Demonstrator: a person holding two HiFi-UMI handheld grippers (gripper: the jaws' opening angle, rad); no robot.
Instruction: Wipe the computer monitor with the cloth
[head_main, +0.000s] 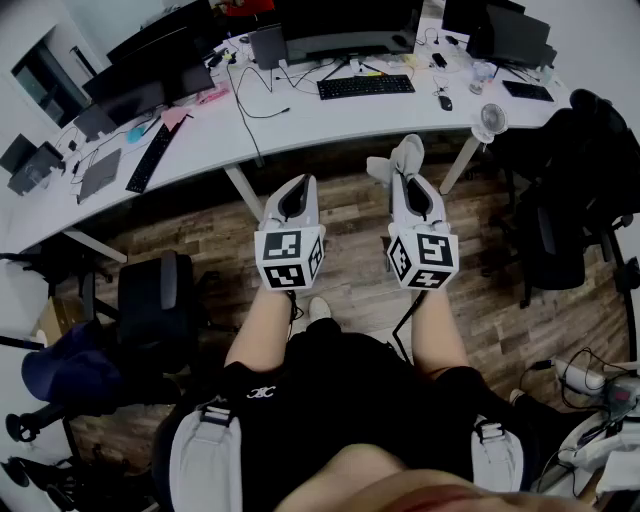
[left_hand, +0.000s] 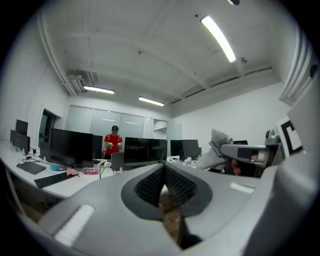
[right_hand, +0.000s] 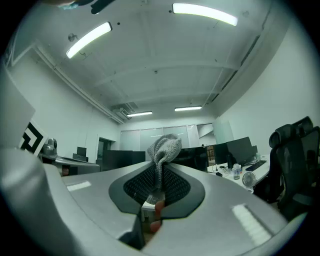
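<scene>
A small clear cup (head_main: 481, 73) stands on the long white table (head_main: 300, 120), near its right end. It is too small to tell what it holds.

The grey knitted cloth (right_hand: 164, 146) is pinched in the fingers (right_hand: 177, 186) of the right gripper (right_hand: 159, 172). It is bunched into a soft lump that sticks up past the fingertips, with a narrow strip of it running down between the ribbed black pads. In the head view the cloth (head_main: 404, 156) pokes out of the front of the right gripper (head_main: 404, 176), which is held in the air over the wood-plank floor (head_main: 350, 210), short of the table's edge.

The left gripper (left_hand: 163, 169) has its fingers (left_hand: 148, 184) pressed together with nothing between them. In the head view the left gripper (head_main: 303, 184) is level with the right one and just beside it, the two apart.

The wide black computer monitor (head_main: 350, 24) stands at the far side of the table, straight ahead of the grippers and well apart from them. Its screen is dark. A black keyboard (head_main: 365, 87) lies in front of it, and a small white desk fan (head_main: 490, 121) stands at the table's near edge to the right. A black office chair (head_main: 158, 302) stands on the floor to the left.
</scene>
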